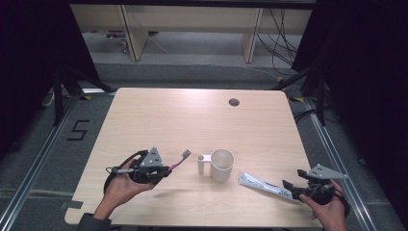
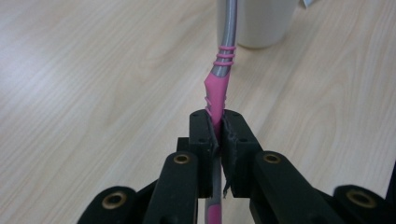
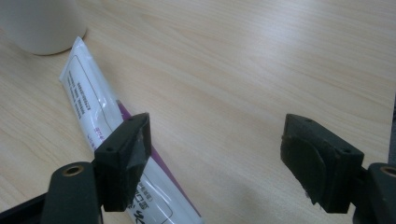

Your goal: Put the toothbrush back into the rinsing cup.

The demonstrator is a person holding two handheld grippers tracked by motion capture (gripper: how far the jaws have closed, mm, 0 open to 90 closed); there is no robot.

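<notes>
My left gripper (image 1: 168,169) (image 2: 218,126) is shut on the pink and grey toothbrush (image 1: 179,161) (image 2: 219,79), which is lifted off the table with its bristle head pointing toward the white cup (image 1: 222,164) (image 2: 261,23). The cup stands upright at mid table, its handle to the left. A white toothpaste tube (image 1: 262,185) (image 3: 88,98) lies flat to the right of the cup (image 3: 42,23). My right gripper (image 1: 292,180) (image 3: 217,140) stands open at the tube's near end. Its left jaw is over the tube and nothing lies between the pads.
The light wooden table (image 1: 192,115) has a round cable hole (image 1: 234,102) at the back right. The person's hands hold both grippers near the front edge. Dark curtains and stand legs flank the table.
</notes>
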